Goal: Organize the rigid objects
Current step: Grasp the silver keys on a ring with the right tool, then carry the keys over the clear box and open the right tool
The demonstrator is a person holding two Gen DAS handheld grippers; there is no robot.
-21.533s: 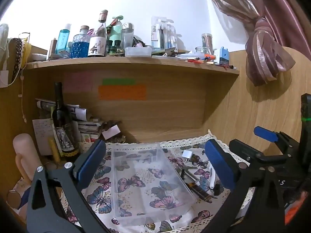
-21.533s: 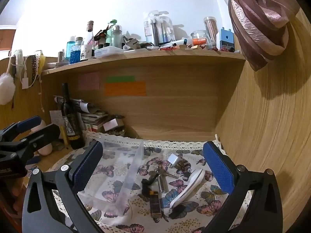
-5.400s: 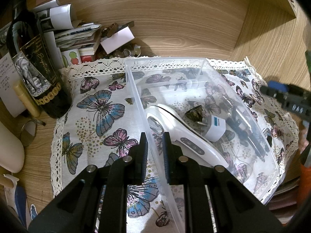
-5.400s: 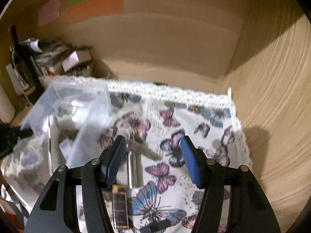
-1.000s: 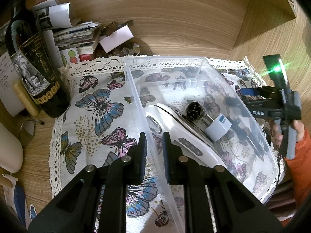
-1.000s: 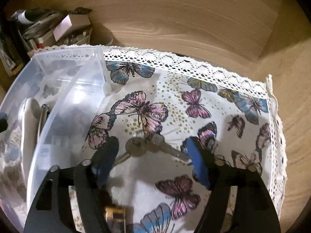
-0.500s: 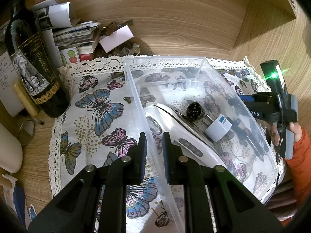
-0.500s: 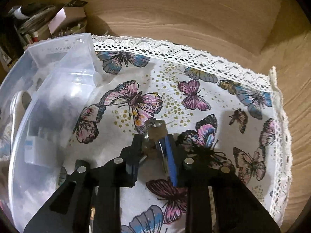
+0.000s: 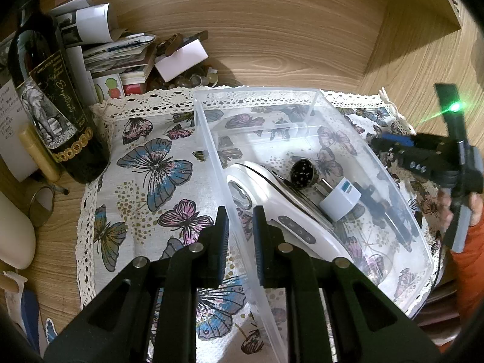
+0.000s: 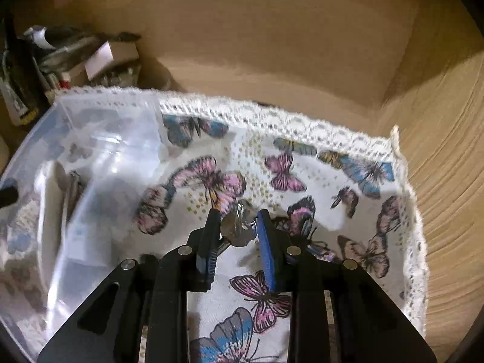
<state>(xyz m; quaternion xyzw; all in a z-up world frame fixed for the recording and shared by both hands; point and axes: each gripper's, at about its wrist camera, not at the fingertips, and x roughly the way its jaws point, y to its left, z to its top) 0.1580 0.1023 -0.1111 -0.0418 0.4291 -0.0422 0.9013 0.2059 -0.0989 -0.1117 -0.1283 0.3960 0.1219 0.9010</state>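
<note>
A clear plastic bin (image 9: 211, 139) stands on a butterfly-print cloth (image 9: 145, 187). In it lie a white handheld device (image 9: 290, 227), a white plug adapter (image 9: 340, 198), a round dark metal piece (image 9: 302, 169) and a dark pen-like object (image 9: 390, 211). My left gripper (image 9: 239, 222) is shut on the bin's near left wall. My right gripper (image 10: 237, 227) is shut on a bunch of silver keys (image 10: 237, 233), lifted above the cloth (image 10: 302, 181) to the right of the bin (image 10: 90, 166). The right gripper also shows in the left wrist view (image 9: 393, 148).
A dark wine bottle (image 9: 51, 99) stands left of the cloth, with a stack of papers and small boxes (image 9: 121, 57) behind it. Wooden walls close the back (image 9: 272, 36) and the right side (image 10: 447, 181).
My right gripper has closed on the keys and raised them off the cloth, drifting toward the bin. My left gripper keeps its hold on the bin wall.
</note>
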